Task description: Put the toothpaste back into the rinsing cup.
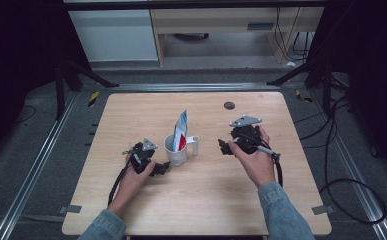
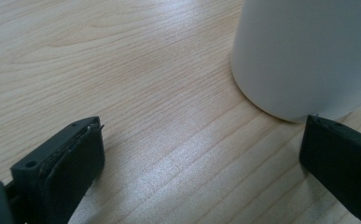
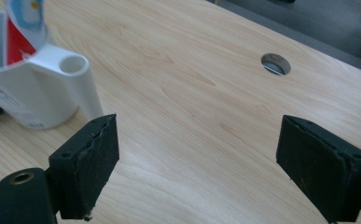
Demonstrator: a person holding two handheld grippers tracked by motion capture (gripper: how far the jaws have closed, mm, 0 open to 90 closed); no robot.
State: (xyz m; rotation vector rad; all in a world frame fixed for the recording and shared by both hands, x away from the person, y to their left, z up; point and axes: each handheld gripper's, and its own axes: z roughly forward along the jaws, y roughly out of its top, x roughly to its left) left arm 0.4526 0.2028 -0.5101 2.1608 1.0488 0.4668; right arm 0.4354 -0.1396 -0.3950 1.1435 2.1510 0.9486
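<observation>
**Wooden worktop with a white cup and two hand-held grippers**

Pale wood is covering the worktop [image 1: 196,200], which is sitting inside a dark metal frame with grey floor around it. Two forearms in blue denim sleeves are coming in from the bottom edge of the high view, each hand holding a black gripper.

Near the middle of the worktop a white cup [image 1: 176,149] is standing upright, its handle [image 1: 195,145] pointing toward the person's right. A blue, white and red packet [image 1: 181,131] is standing in the cup and sticking up well above its rim.

On the person's left, the left gripper [image 1: 162,169] is lying low over the worktop just beside the cup's base. In the left gripper view its fingers [image 2: 75,163] are standing wide apart with only bare wood between them, and the cup's white wall [image 2: 308,56] is rising just beyond one fingertip.

On the person's right, the right gripper [image 1: 224,146] is pointing toward the handle, near it but apart from it. Its fingers [image 3: 87,163] are released and spread wide, grasping nothing.

Farther back, a small round hole [image 1: 229,105] is showing in the worktop.
</observation>
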